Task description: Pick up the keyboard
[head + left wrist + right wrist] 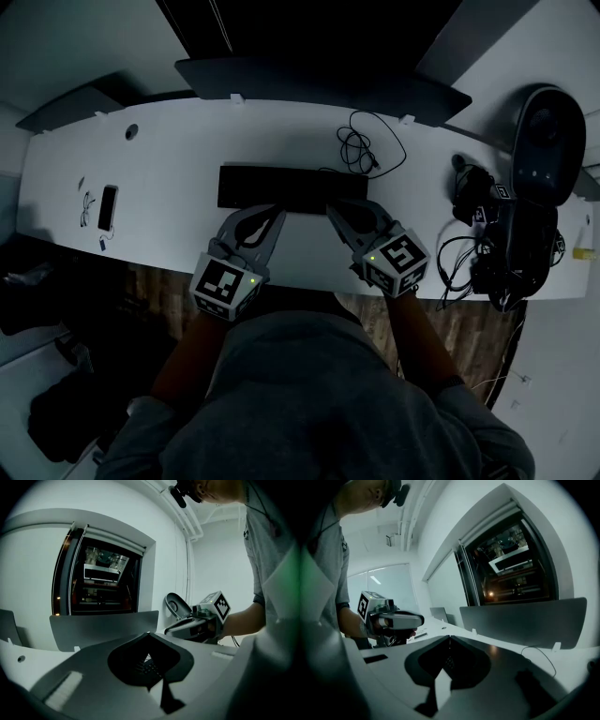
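Ahead of both tongs in the head view, a black keyboard point(291, 187) lies flat on the white surface point(169, 159), its long side running across the view. The left tongs point(275, 212) point at the left half of its near edge and the right tongs point(331, 209) at the right half. Whether the tips touch it cannot be told from above. Both pairs are drawn together to a point and grip nothing. Well off to the left of the left tongs lies a phone point(108, 207). Beyond the right tongs, past the keyboard's far right corner, lies a thin looped cable point(367, 145). Far to the right sits a tangle of black cables point(483, 248).

From the left gripper view, the left tongs point(148, 633) are fully closed, tips meeting and empty. Through the opening behind the tips, the keyboard point(149, 668) shows its keys just beneath. The right tongs hang off to the right, held by a bare forearm point(243, 620). Beyond the tips stands a grey divider panel point(103, 629), with a dark window point(105, 581) behind it.

From the right gripper view, the right tongs point(450, 637) are likewise closed tip to tip with nothing between them. The keyboard point(449, 661) again shows through the opening below. The left tongs are off to the left, and the thin cable point(541, 654) lies to the right on the surface.
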A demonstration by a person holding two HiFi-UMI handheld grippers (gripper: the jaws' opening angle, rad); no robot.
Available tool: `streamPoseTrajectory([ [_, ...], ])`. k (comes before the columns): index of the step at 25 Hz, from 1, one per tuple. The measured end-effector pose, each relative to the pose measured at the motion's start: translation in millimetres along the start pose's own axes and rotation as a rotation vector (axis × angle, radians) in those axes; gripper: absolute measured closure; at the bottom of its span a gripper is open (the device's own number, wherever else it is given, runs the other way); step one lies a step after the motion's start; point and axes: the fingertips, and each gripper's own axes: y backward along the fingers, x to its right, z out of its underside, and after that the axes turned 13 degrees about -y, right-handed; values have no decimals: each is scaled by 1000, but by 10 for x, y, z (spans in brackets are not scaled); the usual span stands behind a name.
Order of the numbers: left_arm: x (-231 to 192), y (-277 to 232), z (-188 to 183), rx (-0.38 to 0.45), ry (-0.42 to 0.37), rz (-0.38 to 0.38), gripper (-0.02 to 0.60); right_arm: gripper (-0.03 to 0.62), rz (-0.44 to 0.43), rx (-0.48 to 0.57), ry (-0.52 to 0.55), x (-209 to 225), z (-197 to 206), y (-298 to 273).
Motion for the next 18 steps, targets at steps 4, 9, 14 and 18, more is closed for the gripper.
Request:
streamPoseTrajectory([
  [4, -133, -56, 254, -46, -1, 7, 574, 579, 28, -32, -12, 136, 96, -146],
  [9, -346, -133, 572, -106, 15, 9, 574, 579, 130, -83, -40, 488, 340, -254],
  [14, -563, -196, 1012, -186, 56, 6, 574, 579, 205, -139, -92, 822, 595, -332],
  [18, -792, -245, 1283, -234, 99, -17, 574, 579, 250, -175, -125, 1037, 739, -396],
])
